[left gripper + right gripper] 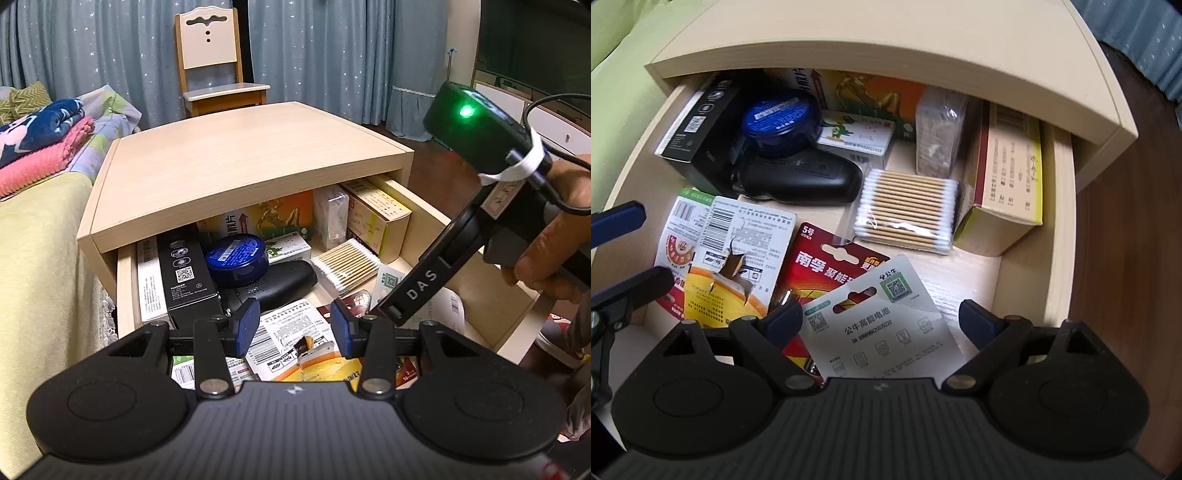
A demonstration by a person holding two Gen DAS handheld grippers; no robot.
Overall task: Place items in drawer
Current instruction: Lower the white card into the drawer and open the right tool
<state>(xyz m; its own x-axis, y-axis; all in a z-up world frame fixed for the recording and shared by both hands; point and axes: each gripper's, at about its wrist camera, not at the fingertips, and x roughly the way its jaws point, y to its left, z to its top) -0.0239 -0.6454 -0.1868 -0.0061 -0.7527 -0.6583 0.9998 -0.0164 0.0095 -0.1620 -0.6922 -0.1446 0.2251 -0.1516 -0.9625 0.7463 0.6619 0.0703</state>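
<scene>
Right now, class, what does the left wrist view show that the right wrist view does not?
Only the left wrist view shows the chair, the curtains, the folded blankets and the hand holding the right gripper. Only the right wrist view shows the white battery card lying flat between the open right gripper fingers. Both show the open drawer, blue tin and cotton swabs.

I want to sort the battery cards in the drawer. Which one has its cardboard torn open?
The white and orange battery card, second from the left, beside the red one. It alone has a ragged hole in the middle; the others look intact.
</scene>
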